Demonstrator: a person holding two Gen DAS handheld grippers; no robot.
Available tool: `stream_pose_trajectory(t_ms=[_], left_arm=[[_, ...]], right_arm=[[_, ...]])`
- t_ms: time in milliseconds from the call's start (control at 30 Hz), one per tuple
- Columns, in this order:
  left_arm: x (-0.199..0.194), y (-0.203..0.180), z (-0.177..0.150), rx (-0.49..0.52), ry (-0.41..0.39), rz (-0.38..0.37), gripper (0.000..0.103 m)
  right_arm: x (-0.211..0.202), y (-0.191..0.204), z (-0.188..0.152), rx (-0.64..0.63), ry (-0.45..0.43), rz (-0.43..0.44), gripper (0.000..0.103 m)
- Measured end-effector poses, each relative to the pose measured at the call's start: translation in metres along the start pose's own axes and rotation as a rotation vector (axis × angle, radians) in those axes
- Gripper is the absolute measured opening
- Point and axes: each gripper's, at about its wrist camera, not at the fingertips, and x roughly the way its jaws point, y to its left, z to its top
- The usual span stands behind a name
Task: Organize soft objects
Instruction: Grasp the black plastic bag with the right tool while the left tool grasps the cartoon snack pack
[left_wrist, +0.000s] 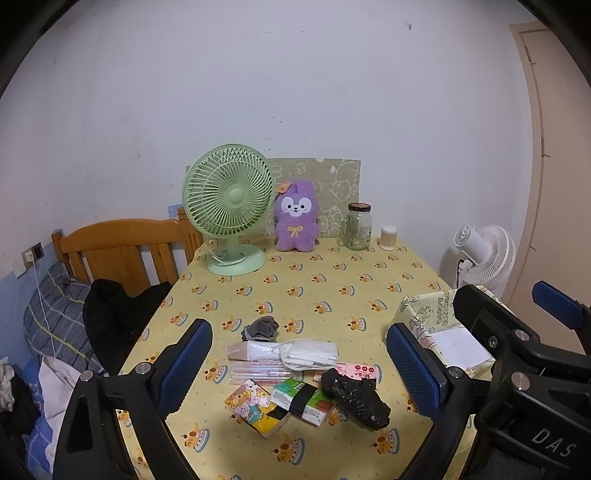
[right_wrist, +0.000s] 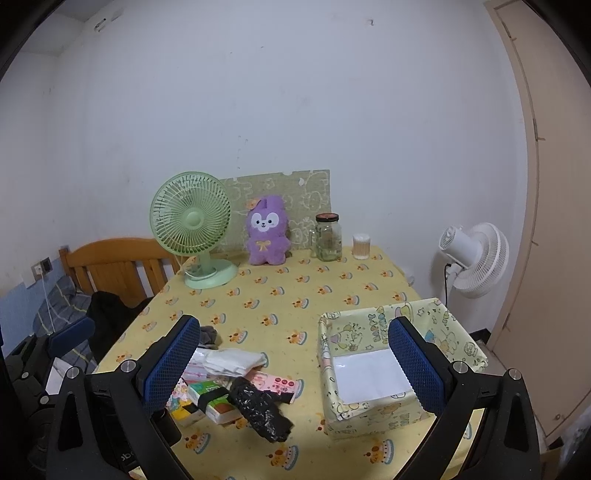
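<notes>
Left wrist: left gripper (left_wrist: 299, 363) spread wide, holding nothing, above a heap of soft things at the near edge of the yellow table (left_wrist: 332, 280). White cloth bundle (left_wrist: 310, 352) long axis left to right; black crumpled bag (left_wrist: 354, 398) slanting toward the near right; grey sock (left_wrist: 260, 328) balled just behind. Patterned box (left_wrist: 424, 314) at right, partly hidden by the right gripper.

Right wrist: right gripper (right_wrist: 295, 363) also parted, empty — box (right_wrist: 369, 325) open-topped, only a white sheet (right_wrist: 369, 373) on its floor. Glass jar (right_wrist: 328, 237) upright at the back, contents unclear.
</notes>
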Motion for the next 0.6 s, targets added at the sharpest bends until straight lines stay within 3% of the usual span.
stream_pose_trajectory(t_ms=[267,600], left_arm=[[0.013,0.009,-0.009,0.005,0.022,0.015,0.094],[0.039,0.024,-0.026,-0.009,0.1,0.015,0.093]], right_arm=[[0.013,0.009,-0.006,-0.02,0.004,0.004,0.103],[0.044,0.02,-0.025,-0.04,0.074,0.052,0.097]])
